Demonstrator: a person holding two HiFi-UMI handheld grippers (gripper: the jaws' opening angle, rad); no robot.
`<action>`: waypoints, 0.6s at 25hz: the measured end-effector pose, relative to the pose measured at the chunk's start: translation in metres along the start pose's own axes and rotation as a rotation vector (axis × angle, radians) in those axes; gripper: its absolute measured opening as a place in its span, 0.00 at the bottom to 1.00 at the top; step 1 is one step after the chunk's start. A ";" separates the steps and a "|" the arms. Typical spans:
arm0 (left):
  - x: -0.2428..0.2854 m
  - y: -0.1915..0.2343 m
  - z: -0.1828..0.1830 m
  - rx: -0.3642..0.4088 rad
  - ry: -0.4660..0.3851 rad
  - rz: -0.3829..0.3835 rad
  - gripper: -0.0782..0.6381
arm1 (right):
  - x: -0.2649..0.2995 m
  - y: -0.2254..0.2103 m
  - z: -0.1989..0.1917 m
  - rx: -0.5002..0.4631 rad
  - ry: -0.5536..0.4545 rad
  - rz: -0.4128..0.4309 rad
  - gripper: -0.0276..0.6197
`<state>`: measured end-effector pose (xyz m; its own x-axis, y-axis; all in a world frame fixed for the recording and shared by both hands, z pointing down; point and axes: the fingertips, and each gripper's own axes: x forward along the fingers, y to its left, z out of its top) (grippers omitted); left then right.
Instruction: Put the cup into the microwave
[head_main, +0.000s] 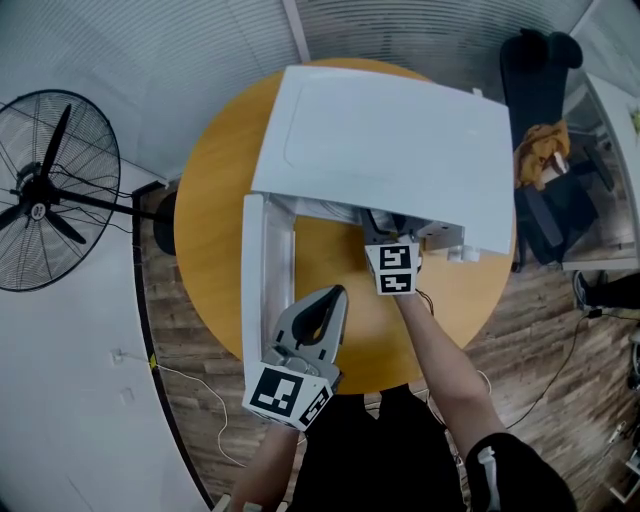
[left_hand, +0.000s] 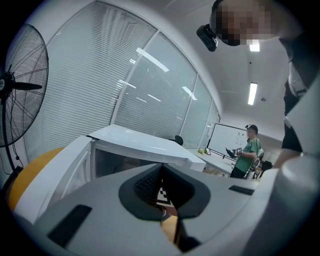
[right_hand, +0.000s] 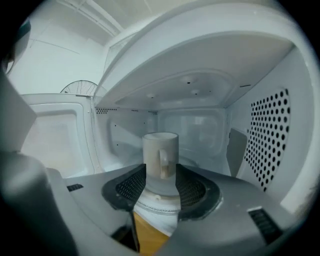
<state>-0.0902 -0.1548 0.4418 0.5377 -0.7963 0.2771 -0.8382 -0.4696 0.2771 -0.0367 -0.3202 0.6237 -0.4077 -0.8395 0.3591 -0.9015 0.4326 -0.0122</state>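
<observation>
We look down on a white box-shaped microwave (head_main: 400, 140) on a round orange-yellow wooden table (head_main: 215, 220). Its door (head_main: 265, 280) is swung open toward us.

The right gripper (right_hand: 161, 172) reaches into the cavity. Its jaws stand spread, one on each side of a plain white ceramic cup (right_hand: 160, 155). The pads sit just beside the cup's walls and, as far as we can judge, are not squeezing it, so we read the cup as released.

The cup stands upright on the microwave floor, directly ahead along the jaw line, with its handle facing back toward the gripper.

We judge that the next move depends on this alignment. A straight pull back should clear the cup, while a sideways drift could tip it.

The left gripper (head_main: 335, 295) waits outside beside the door, its jaws clenched on nothing.
</observation>
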 end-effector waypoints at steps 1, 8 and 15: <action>-0.001 -0.002 0.000 0.002 -0.001 0.003 0.10 | -0.004 0.001 0.000 0.001 -0.002 0.004 0.34; -0.010 -0.021 -0.004 -0.012 -0.017 0.028 0.10 | -0.043 0.014 -0.001 0.007 -0.016 0.039 0.35; -0.024 -0.045 -0.008 -0.005 -0.039 0.058 0.10 | -0.095 0.024 0.000 0.004 -0.012 0.097 0.34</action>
<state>-0.0646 -0.1111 0.4297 0.4842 -0.8363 0.2572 -0.8674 -0.4204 0.2661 -0.0200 -0.2304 0.5890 -0.4948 -0.7976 0.3449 -0.8582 0.5108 -0.0501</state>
